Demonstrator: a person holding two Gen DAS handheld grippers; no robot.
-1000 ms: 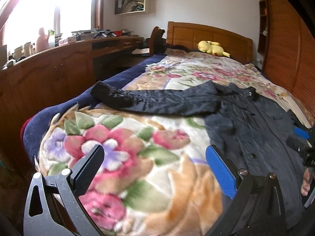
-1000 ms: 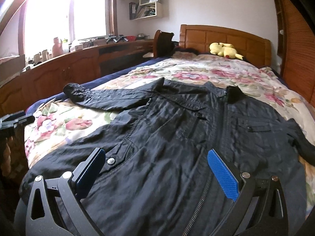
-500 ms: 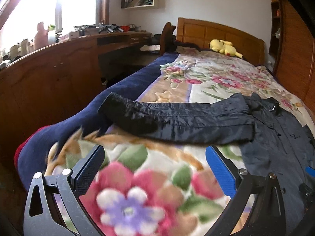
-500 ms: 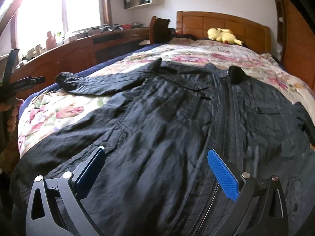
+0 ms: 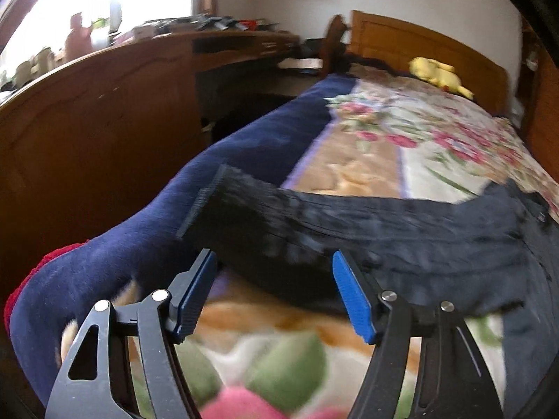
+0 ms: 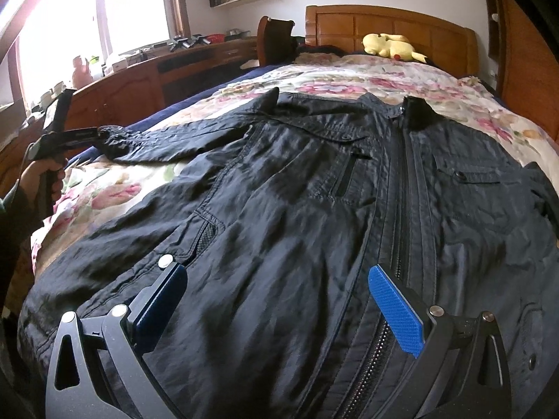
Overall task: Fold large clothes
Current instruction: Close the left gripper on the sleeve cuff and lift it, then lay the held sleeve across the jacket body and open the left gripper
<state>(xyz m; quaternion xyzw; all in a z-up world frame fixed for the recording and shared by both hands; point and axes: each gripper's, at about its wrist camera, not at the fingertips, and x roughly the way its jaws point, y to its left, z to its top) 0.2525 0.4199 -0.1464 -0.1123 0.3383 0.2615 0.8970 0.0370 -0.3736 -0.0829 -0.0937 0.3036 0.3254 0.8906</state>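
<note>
A black zip jacket (image 6: 314, 192) lies face up, spread on the bed. Its left sleeve (image 5: 349, 223) stretches out sideways, with the ribbed cuff (image 5: 206, 206) near the bed's edge. My left gripper (image 5: 273, 258) hovers right at the sleeve near the cuff. Its jaws are closing, the sleeve lies between the blue pads (image 5: 353, 296), and they are not pressing on it. In the right wrist view a hand holds the left gripper (image 6: 99, 133) at the cuff. My right gripper (image 6: 276, 272) stands open low over the jacket's front, left of the zip.
A floral blanket (image 6: 349, 76) covers the bed, with a navy blanket (image 5: 157, 230) hanging over its left side. A long wooden desk (image 5: 87, 111) runs along the left. The headboard (image 6: 391, 24), a yellow plush toy (image 6: 387, 45) and a chair (image 6: 276, 38) are at the far end.
The left gripper swept left along the bed to the sleeve cuff and its jaws have narrowed. The right gripper sank slightly over the jacket front.
</note>
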